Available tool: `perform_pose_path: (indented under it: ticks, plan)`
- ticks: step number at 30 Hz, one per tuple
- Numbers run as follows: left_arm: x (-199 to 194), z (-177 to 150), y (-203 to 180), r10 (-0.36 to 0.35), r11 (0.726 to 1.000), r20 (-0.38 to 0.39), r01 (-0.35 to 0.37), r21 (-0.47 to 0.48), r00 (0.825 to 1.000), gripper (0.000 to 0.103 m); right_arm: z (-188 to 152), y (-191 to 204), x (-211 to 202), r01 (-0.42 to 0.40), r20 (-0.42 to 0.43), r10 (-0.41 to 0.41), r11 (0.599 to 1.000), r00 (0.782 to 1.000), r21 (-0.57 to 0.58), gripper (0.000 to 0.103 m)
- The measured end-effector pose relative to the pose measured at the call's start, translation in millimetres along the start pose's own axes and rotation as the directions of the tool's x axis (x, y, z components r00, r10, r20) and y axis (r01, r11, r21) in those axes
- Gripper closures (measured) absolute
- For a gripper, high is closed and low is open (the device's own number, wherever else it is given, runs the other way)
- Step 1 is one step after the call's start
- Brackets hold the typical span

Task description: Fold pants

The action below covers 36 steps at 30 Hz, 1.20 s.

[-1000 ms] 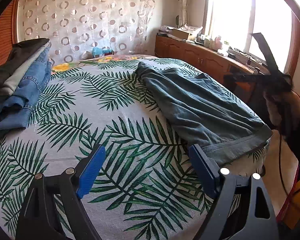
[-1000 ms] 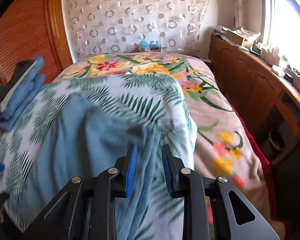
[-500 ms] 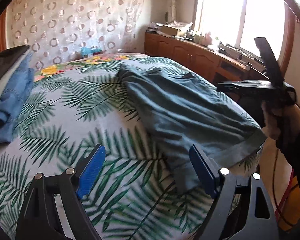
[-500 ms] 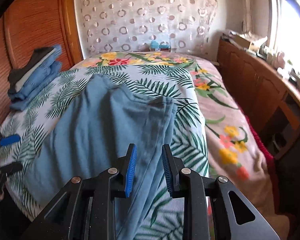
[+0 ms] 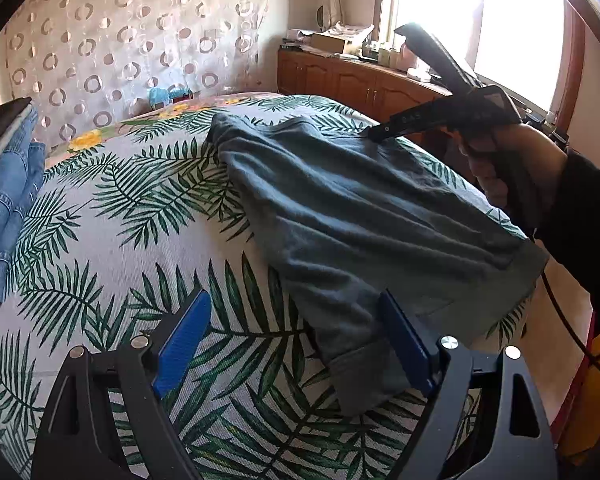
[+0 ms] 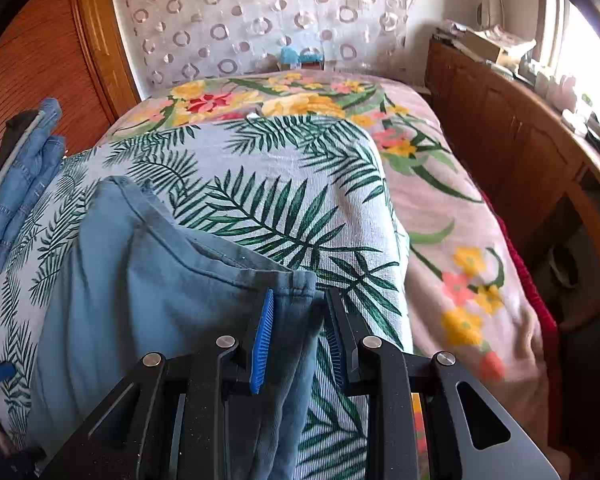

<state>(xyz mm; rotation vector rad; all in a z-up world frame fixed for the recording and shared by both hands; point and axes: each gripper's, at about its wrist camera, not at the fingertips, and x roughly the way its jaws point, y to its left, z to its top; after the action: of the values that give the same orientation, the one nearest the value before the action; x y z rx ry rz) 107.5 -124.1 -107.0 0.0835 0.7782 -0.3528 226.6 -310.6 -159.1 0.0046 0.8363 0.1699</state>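
Blue-grey pants [image 5: 360, 208] lie spread on the palm-leaf bedcover [image 5: 140, 248]. My left gripper [image 5: 296, 340] is open wide just above the cover, and its right pad [image 5: 406, 340] stands beside the near leg cuff [image 5: 364, 376] without pinching it. A hand holds my right gripper [image 5: 376, 134] at the pants' far edge. In the right wrist view the right gripper [image 6: 298, 338] has a narrow gap, with the pants' corner [image 6: 300, 284] lying between the jaws. The pads do not visibly press on the corner. The pants [image 6: 140, 300] stretch away to the left.
A stack of folded jeans [image 5: 8, 184] [image 6: 24, 176] rests at the bed's left side against a wooden wardrobe [image 6: 40, 60]. A flowered blanket [image 6: 460, 240] covers the right edge of the bed. A low wooden cabinet [image 6: 520, 152] runs under the window, beyond a narrow floor gap.
The right gripper has come forward and down onto the pants' far corner. The left gripper has drifted right toward the near cuff. Neither jaw gap has changed.
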Motion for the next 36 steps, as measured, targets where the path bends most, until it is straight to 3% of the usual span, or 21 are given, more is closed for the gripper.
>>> perform_pose_path:
  ticks: [1,2,6,10,14,21,27,33,36]
  plan:
    - [0.8,-0.8,0.2,0.0,1.0,-0.004,0.0,-0.003,1.0,0.017,0.2,0.1,-1.4,-0.01,0.011,0.01,1.0,1.0,-0.004,0.08]
    - [1.5,-1.6,0.4,-0.001,1.0,-0.006,0.001,-0.005,1.0,0.017,1.1,0.0,-4.1,-0.018,0.026,0.018,1.0,0.999,-0.006,0.095]
    - [4.0,-2.4,1.2,-0.002,1.0,-0.013,0.002,-0.011,1.0,0.017,1.3,-7.6,-15.0,0.052,0.084,-0.055,0.998,0.995,0.028,0.097]
    - [5.4,-2.8,0.1,-0.002,1.0,-0.025,0.002,-0.01,1.0,0.017,-3.2,-9.7,-14.2,0.045,0.058,-0.047,0.999,0.997,0.024,0.097]
    - [5.0,-2.8,0.4,-0.001,1.0,-0.025,0.001,-0.012,1.0,0.017,-10.0,-11.9,-23.0,0.035,0.062,-0.037,0.999,0.997,0.037,0.075]
    - [2.2,-3.5,2.0,-0.001,1.0,-0.019,0.001,-0.015,1.0,0.017,-56.7,-5.9,-77.6,-0.049,0.114,0.042,0.997,0.993,0.058,0.07]
    - [-1.7,-3.7,1.4,0.007,1.0,-0.006,-0.007,-0.012,1.0,0.017,-118.1,25.8,-121.8,-0.079,0.139,0.082,0.997,0.987,-0.026,0.068]
    - [-6.6,-3.9,-0.2,0.006,1.0,0.001,-0.006,-0.006,1.0,0.017,-154.3,39.9,-141.3,-0.049,0.14,0.052,0.998,0.989,-0.026,0.062]
    - [-10.7,-5.4,-2.3,0.004,1.0,0.006,-0.004,0.001,1.0,0.017,-163.3,41.4,-144.1,-0.046,0.131,0.045,0.999,0.99,-0.001,0.054]
